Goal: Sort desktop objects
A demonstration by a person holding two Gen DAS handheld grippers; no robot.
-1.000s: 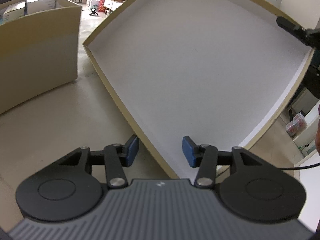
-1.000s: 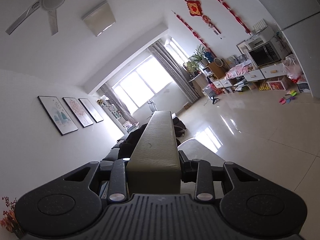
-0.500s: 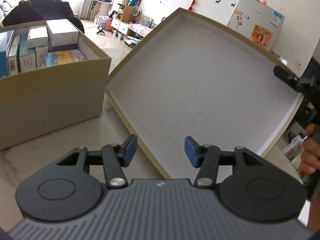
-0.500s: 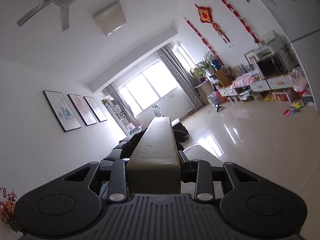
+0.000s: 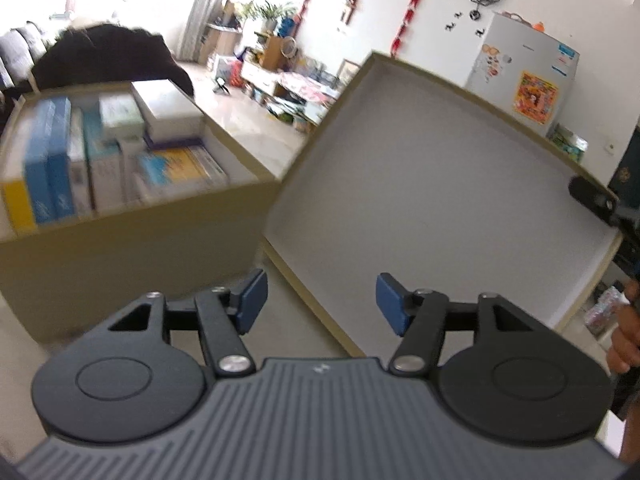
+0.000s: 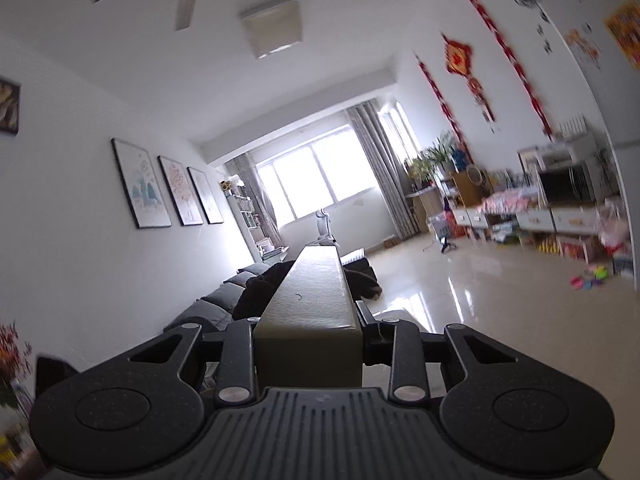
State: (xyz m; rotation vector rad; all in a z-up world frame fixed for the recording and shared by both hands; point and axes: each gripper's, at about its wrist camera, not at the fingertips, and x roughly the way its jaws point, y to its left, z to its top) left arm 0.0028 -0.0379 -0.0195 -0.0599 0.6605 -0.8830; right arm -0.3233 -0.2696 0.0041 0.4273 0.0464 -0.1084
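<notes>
Box lid point(image 5: 440, 184) has risen, tilted, beside the packed storage box point(image 5: 120, 240) at left, pinched at its rim by the right gripper point(image 6: 308, 344); left gripper point(image 5: 320, 304) empty, jaws apart: closing the box looks next.

The box lid point(image 5: 432, 184) tilts up just right of the storage box point(image 5: 132, 216) (packed with cartons), beyond the left gripper's point(image 5: 320, 306) spread fingers.

Box lid point(image 5: 432, 184) raised and tilted further, packed storage box point(image 5: 120, 184) now fully in left view
</notes>
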